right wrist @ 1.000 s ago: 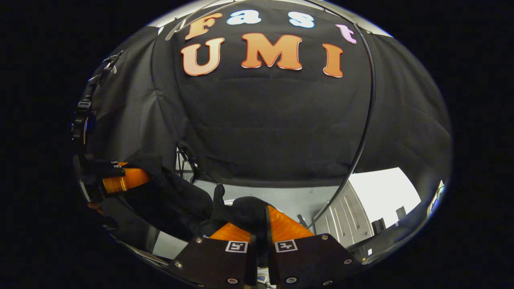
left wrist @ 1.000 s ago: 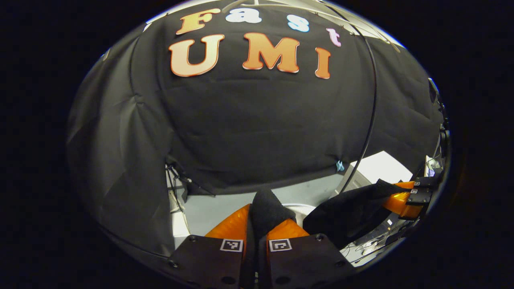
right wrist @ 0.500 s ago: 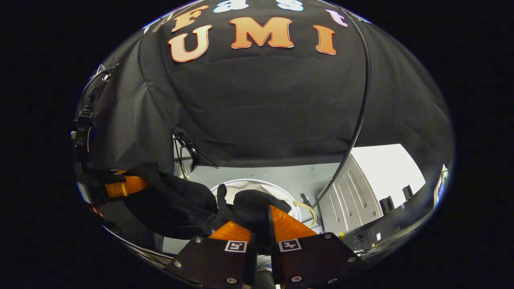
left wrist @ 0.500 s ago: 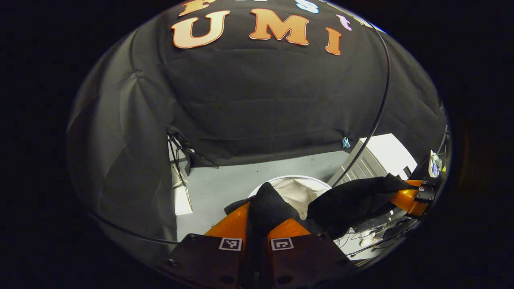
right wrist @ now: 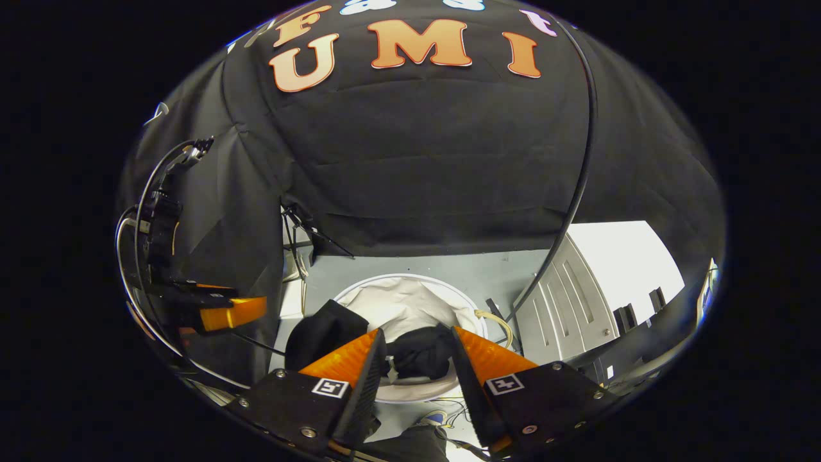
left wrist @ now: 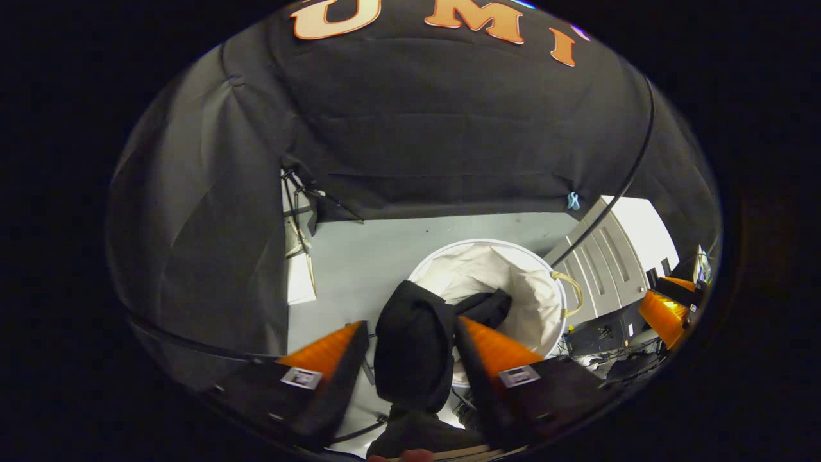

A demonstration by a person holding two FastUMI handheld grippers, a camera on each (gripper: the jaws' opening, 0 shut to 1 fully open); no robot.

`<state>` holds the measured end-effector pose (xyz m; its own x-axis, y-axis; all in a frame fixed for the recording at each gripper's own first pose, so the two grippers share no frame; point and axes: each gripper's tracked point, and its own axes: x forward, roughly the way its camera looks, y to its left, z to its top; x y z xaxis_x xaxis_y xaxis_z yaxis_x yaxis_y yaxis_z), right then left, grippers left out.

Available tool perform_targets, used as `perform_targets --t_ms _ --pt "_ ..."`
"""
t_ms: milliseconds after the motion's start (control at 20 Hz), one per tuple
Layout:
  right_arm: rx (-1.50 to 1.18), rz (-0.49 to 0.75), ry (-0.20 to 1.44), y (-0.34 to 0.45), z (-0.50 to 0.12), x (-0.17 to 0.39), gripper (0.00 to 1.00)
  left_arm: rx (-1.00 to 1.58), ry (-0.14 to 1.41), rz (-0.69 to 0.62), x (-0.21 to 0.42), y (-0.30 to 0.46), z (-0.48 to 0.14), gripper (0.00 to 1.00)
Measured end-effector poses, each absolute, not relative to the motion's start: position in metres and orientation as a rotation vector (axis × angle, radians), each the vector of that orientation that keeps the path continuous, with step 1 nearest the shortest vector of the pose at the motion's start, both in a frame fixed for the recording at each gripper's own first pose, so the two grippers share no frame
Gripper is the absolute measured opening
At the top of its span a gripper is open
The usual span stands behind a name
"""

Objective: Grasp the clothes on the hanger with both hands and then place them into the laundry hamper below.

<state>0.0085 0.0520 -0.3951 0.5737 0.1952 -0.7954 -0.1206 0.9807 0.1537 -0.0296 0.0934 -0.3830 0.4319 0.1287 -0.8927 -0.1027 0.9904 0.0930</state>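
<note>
The black garment (left wrist: 414, 353) hangs loose between my left gripper's (left wrist: 412, 324) spread fingers, apart from both, over the near rim of the round white hamper (left wrist: 513, 251). My left gripper is open. In the right gripper view part of the black garment (right wrist: 420, 351) lies inside the white hamper (right wrist: 410, 280), and another fold bulges over its left rim. My right gripper (right wrist: 418, 332) is open above it, holding nothing. The right gripper (left wrist: 660, 311) shows at the far right of the left gripper view, and the left gripper (right wrist: 231, 313) at the left of the right gripper view.
The hamper stands on a grey floor (left wrist: 359, 256) at the foot of the black cloth wall. A white panelled cabinet (right wrist: 564, 321) stands to its right. A black cable (right wrist: 577, 186) hangs down the wall. A stand's legs (left wrist: 298, 212) are at the left, and loose cables lie near the hamper.
Both grippers tilted down over the hamper and opened, letting go of the black garment. The garment has dropped from between the two grippers onto and into the hamper.
</note>
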Motion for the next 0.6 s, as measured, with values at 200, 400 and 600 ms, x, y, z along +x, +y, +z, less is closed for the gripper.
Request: perform_targets --t_ms 200,400,600 --pt "0.084 0.174 0.97 0.05 -0.399 0.001 0.88 0.0 1.108 0.152 -0.032 0.1 -0.388 0.96" --pt "0.109 0.17 1.022 0.05 -0.409 -0.01 0.85 -0.002 1.068 0.117 -0.029 0.094 -0.381 0.96" --pt "0.118 0.157 1.043 0.042 -0.414 -0.016 0.93 -0.004 1.015 0.11 -0.024 0.093 -0.368 0.96"
